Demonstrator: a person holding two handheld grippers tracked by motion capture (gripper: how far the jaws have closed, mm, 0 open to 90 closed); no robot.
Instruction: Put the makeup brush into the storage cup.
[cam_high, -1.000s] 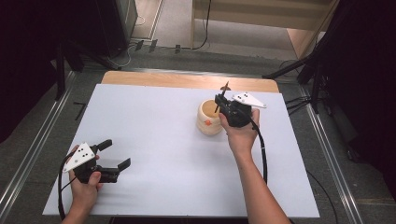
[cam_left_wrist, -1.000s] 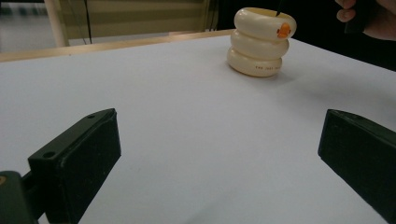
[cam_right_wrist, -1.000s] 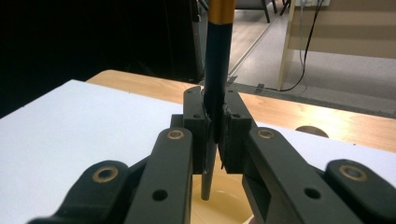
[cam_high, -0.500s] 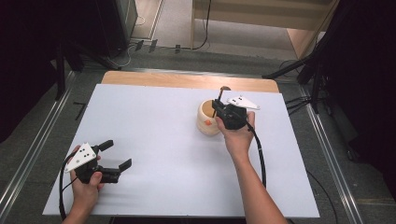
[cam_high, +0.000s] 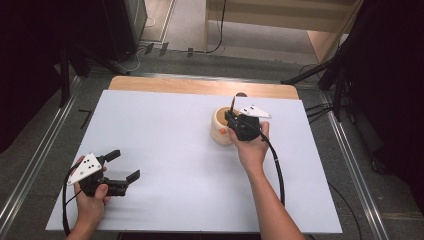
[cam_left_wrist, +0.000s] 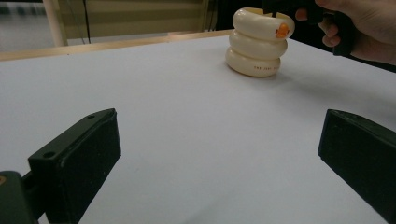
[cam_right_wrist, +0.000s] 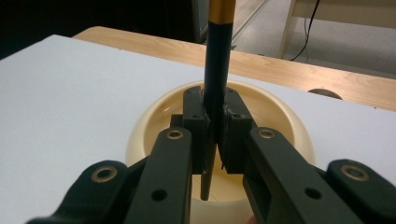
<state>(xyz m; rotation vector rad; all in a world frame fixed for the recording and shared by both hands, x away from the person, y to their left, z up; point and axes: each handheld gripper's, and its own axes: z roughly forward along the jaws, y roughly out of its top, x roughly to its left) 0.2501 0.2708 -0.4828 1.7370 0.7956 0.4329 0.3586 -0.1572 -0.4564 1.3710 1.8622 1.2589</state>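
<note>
A cream holder (cam_high: 220, 128), shaped like three stacked rings with a small orange mark on its top ring, stands on the white table sheet (cam_high: 165, 135), right of centre and toward the far edge. The right gripper (cam_high: 233, 118) hangs directly over its open mouth, jaws closed tight on a dark pen (cam_right_wrist: 215, 88) with a gold band near its upper end. The pen stands nearly upright, its lower tip inside the holder, near the pale floor of the cup; whether the tip touches the bottom cannot be told. The top of the pen is cut off in the right gripper view, and the jaws cover much of the holder's inside. The left gripper (cam_high: 121, 167) sits well apart at the near left of the sheet, held in a hand (cam_high: 91, 202), jaws spread wide with nothing between them, pointing across the sheet toward the holder. A wooden table edge (cam_high: 200, 86) shows beyond the sheet, with cables and dark stands on the floor behind.
</note>
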